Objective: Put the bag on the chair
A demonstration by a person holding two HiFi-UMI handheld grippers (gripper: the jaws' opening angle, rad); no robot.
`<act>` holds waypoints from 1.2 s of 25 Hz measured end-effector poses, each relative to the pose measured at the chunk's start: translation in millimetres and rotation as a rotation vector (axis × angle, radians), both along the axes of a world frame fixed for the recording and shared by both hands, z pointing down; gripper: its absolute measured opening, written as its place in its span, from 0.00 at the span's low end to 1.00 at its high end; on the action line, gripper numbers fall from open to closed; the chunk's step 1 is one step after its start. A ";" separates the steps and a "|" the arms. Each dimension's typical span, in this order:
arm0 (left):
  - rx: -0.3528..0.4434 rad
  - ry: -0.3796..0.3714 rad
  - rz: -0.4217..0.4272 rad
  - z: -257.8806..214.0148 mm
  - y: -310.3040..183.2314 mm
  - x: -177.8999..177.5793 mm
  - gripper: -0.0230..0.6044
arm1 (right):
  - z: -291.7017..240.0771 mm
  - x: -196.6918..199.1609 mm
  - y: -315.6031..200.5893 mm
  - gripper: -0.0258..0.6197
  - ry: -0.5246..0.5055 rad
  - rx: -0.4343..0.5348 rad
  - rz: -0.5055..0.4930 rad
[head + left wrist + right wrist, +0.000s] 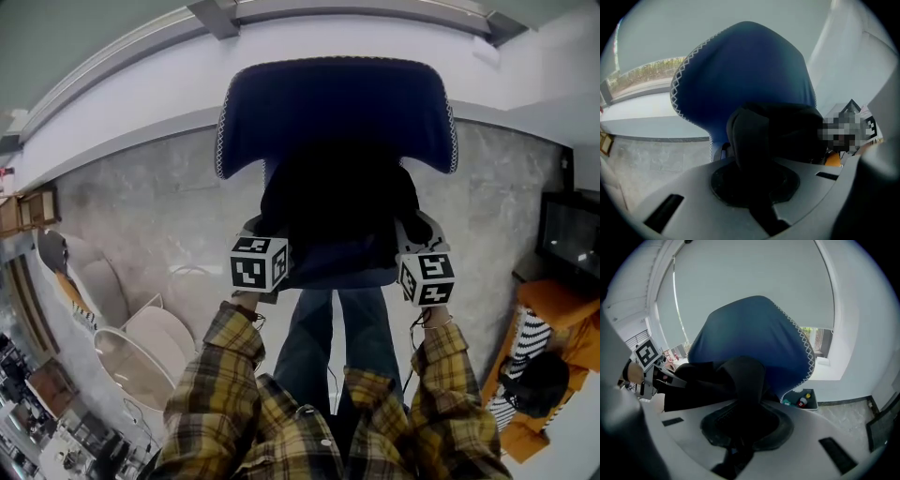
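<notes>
A blue chair (337, 103) with white zigzag stitching stands right in front of me, its back towards the wall. The black bag (333, 206) hangs low over its seat; whether it touches the seat I cannot tell. My left gripper (261, 230) grips the bag's left side and my right gripper (412, 230) its right side. In the left gripper view the jaws (752, 187) are shut on a black fold of the bag (778, 136), with the chair (745, 70) behind. In the right gripper view the jaws (745, 427) pinch a black strap of the bag (745, 376) before the chair (750, 333).
A white wall ledge (122, 112) runs behind the chair on a marble floor. White round chairs (141, 337) stand at the lower left. An orange seat (553, 309) with a black backpack (534, 380) and a dark cabinet (572, 234) are at the right. A small bin (801, 399) sits by the wall.
</notes>
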State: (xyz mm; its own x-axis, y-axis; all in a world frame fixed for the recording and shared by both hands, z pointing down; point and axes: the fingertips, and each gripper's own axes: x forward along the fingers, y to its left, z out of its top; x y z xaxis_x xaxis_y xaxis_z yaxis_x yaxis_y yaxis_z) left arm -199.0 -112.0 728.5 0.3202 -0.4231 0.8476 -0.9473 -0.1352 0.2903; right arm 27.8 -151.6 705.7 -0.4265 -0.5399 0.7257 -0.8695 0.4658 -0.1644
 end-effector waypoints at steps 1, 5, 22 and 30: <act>-0.002 0.003 -0.007 3.7 -1.4 -1.6 0.11 | 3.6 -1.6 -2.1 0.13 0.003 -0.004 -0.002; -0.011 0.008 -0.019 17.3 -1.9 3.4 0.11 | 22.6 3.4 -7.1 0.13 0.019 -0.046 0.039; -0.114 0.009 -0.051 78.5 29.7 1.5 0.23 | 90.3 11.7 15.6 0.22 0.093 -0.145 0.029; -0.105 0.006 -0.064 78.5 30.3 0.1 0.26 | 98.9 11.7 18.1 0.25 0.054 -0.193 0.099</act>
State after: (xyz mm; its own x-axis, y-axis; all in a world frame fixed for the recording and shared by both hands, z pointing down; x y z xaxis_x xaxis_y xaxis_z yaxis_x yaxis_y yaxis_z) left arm -198.9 -81.7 807.0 0.3008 -0.3522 0.8862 -0.9511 -0.0431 0.3057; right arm 39.5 -133.5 804.7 -0.3358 -0.4265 0.8398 -0.9195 0.3420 -0.1939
